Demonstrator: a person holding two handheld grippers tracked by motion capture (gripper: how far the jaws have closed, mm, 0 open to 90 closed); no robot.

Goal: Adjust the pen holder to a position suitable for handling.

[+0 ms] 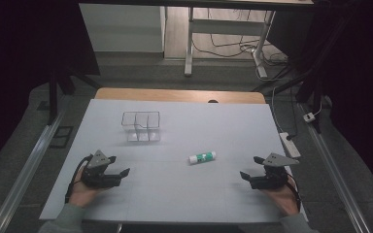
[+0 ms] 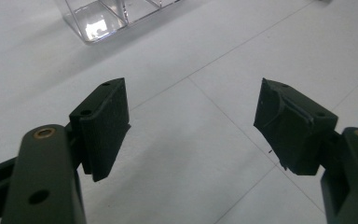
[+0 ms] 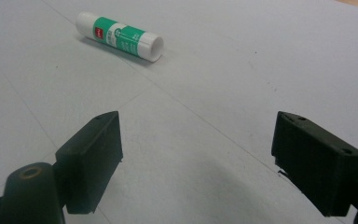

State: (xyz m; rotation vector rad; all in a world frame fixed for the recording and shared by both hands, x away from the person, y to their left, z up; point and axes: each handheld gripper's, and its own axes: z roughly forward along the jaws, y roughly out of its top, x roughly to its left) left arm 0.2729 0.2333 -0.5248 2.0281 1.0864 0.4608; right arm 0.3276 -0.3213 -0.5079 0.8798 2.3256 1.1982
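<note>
Glue stick (image 1: 202, 157) lies on its side on the white table (image 1: 175, 194), mid-right, apart from both grippers. Right gripper (image 1: 247, 167) rests near the front edge, jaws spread wide and empty; left gripper (image 1: 118, 166) likewise, jaws apart, nothing between them. Clear divided organizer (image 1: 141, 126) stands beyond, upright and empty. Recommended: bring the right gripper square across the stick's short axis, centred on the label, before closing.

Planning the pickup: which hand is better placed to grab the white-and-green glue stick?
Right, probably. The right tongs stand open with the white-and-green glue stick lying ahead of them; the left tongs face the clear plastic organiser.
</note>
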